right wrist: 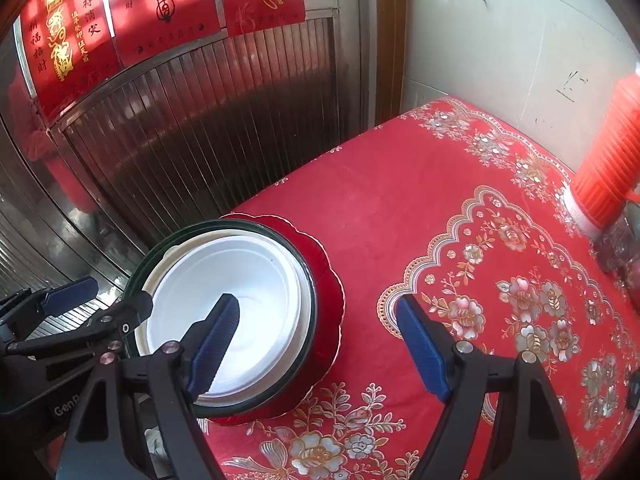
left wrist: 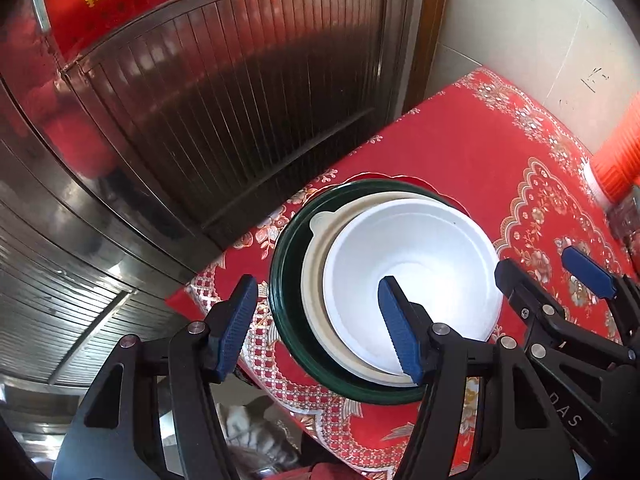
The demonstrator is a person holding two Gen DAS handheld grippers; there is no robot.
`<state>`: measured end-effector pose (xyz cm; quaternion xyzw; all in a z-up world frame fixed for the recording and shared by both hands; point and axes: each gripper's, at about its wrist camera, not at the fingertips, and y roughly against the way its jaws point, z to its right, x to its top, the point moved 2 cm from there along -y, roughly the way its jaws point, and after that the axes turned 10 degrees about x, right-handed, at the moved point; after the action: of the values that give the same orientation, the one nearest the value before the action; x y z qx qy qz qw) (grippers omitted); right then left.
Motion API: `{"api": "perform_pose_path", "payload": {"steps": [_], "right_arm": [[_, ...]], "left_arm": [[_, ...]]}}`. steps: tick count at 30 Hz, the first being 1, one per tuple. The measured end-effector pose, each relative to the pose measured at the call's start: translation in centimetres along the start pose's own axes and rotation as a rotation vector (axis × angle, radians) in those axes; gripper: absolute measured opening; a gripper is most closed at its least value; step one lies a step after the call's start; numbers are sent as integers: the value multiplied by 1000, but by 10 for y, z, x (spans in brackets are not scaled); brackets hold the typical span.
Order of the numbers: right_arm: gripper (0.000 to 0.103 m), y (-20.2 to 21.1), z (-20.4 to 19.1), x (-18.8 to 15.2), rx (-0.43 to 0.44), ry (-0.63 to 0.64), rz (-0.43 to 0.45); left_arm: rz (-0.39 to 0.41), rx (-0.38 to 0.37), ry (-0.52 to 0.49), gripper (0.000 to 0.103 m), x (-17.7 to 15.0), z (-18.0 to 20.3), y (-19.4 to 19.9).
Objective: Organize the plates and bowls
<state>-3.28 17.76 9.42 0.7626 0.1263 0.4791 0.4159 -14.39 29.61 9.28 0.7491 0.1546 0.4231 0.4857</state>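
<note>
On the red cloth point(right wrist: 400, 184), near its left front corner, sits one nested stack: red plate point(right wrist: 326, 280) at the bottom, dark green bowl point(left wrist: 288, 344) on it, cream dish point(left wrist: 316, 280) with a small tab handle inside that, white bowl point(left wrist: 416, 248) on top. White bowl sits off-centre in the cream dish, shifted toward the right side in the left wrist view. Red plate has a scalloped rim; only its right and rear edge show past the green bowl.

Left gripper point(left wrist: 320, 328): fingers spread wide, nothing between them. Its left pad point(left wrist: 236, 324) hangs over the cloth edge, outside the stack; its right pad point(left wrist: 400, 332) is over the white bowl's interior. Contact with the bowl cannot be told.

Right gripper point(right wrist: 320, 344): fingers also spread wide, holding nothing. Left pad point(right wrist: 216, 344) over the white bowl's interior, right pad point(right wrist: 424, 352) over bare cloth, clear of the red plate. It also shows at the right of the left wrist view, just beside the white bowl's rim.

Background: ribbed metal door point(right wrist: 208, 120) behind the table, red paper banners point(right wrist: 164, 12) above it. Red ribbed cylinder point(right wrist: 604, 152) with a white base stands at the far right of the cloth, well apart from the stack.
</note>
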Motion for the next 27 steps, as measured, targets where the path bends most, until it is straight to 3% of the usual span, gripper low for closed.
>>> {"api": "perform_pose_path", "payload": {"steps": [27], "right_arm": [[81, -4, -3, -4, 12, -27, -17]], "left_arm": [[19, -6, -34, 63, -2, 1, -4]]}}
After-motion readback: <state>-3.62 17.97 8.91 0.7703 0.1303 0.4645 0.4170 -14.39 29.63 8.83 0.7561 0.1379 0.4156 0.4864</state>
